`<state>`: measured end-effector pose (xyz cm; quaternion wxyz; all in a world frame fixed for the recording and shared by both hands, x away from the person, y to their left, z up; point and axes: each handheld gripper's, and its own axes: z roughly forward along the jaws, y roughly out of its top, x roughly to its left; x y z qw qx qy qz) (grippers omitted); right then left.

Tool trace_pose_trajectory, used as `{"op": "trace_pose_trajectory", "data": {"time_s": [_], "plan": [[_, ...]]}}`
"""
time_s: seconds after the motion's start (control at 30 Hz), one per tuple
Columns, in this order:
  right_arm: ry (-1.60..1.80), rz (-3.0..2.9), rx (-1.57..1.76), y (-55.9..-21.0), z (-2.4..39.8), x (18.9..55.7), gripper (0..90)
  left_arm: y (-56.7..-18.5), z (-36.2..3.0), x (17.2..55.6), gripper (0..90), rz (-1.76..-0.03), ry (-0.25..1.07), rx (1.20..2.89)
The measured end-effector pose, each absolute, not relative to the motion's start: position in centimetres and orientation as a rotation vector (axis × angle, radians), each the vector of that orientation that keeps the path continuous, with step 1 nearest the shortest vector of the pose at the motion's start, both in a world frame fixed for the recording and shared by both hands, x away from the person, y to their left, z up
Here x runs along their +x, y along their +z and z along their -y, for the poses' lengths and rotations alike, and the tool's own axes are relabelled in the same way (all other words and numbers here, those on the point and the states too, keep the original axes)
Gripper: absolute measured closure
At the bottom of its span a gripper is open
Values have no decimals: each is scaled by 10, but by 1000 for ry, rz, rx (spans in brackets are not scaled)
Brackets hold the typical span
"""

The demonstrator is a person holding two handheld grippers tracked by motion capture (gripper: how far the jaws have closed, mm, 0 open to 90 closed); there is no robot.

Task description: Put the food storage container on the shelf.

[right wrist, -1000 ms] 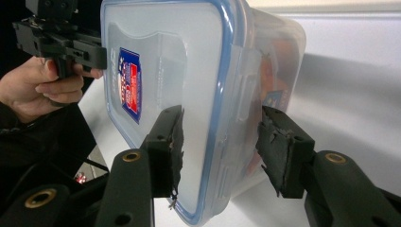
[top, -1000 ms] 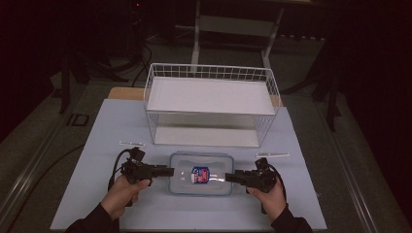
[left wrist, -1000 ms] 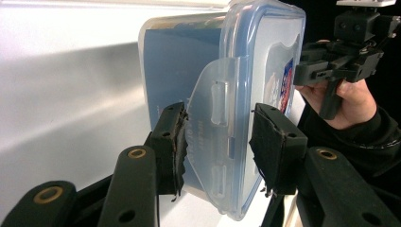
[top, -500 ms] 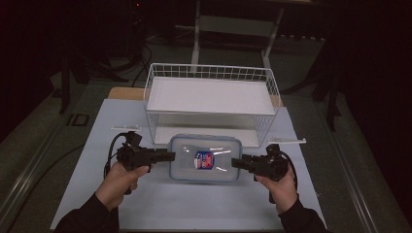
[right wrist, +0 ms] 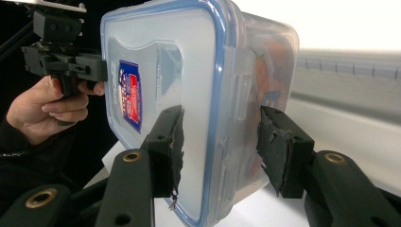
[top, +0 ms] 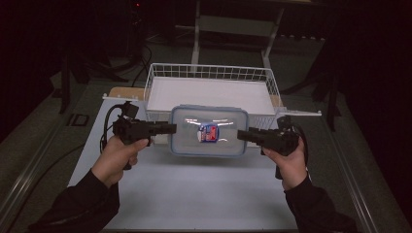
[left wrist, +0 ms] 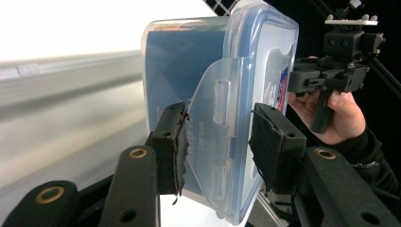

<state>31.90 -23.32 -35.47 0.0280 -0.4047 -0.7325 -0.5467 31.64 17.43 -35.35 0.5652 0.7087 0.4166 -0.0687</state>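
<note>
a dim room, dark floor all round, a metal stand at the back. the white table (top: 204, 194) is lit, with a white wire basket (top: 209, 77) at its far edge. in front of it the lidded plastic box (top: 209, 131) hangs above the table, left gripper (top: 167, 128) and right gripper (top: 243, 135) each clamped on one end
</note>
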Motion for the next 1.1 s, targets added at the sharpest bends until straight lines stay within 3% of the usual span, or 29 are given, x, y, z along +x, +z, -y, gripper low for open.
{"op": "trace_pose_trajectory", "data": {"time_s": [0.57, 1.1], "plan": [[-1724, 2253, -1275, -305, 231, 370, 515, -308, -172, 360, 564, -1001, -101, 1639], [-1661, 2222, -1371, -306, 227, 417, 514, -319, -169, 413, 550, -1097, -145, 1606]]}}
